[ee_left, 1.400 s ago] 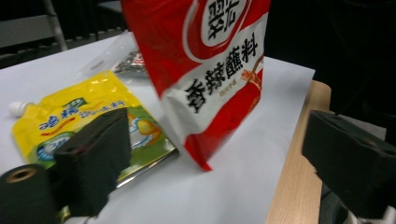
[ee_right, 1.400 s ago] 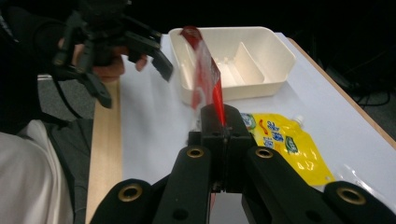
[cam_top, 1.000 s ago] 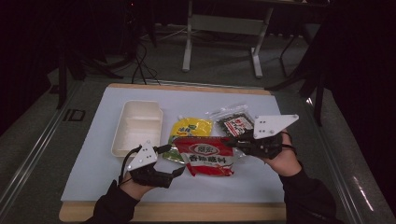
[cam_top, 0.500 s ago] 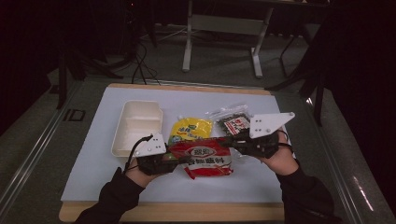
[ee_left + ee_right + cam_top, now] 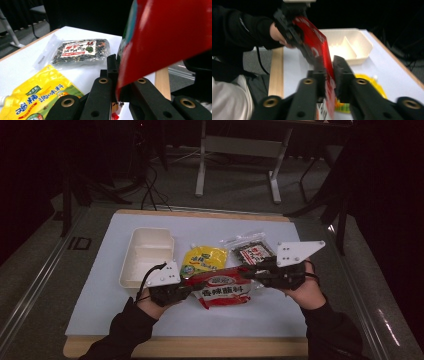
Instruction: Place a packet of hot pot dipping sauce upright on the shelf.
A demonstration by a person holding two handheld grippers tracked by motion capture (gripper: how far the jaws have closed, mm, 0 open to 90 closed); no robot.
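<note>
The red sauce packet (image 5: 223, 290) was held off the white surface (image 5: 100, 295) between the two tongs, near the person's edge and just in front of the yellow seasoning pouch (image 5: 202, 260) and the clear packet of dark dried bits (image 5: 251, 253). The left tongs (image 5: 192, 288) had just been closing and, in the left gripper view, were clamped fully on one end of the packet, the red film (image 5: 165, 37) rising out from between the black jaws. The right tongs (image 5: 248, 272) were set on the opposite end; their jaws had just been opening a little, yet in the right gripper view the packet's edge (image 5: 329, 75) was seen pinched between them, so a grip was judged to be kept. The white compartment tray (image 5: 145, 257) lay empty to the left, apart from the packets. The step in hand was judged to be the taking of the packet at both ends, probably so that it could be torn open or carried across to the tray. For the next move, both grips would have to be held firm near the packet's edges and the ends pulled apart or twisted against each other, with the packet kept over the surface or tray so that nothing was spilled on the other packets.
</note>
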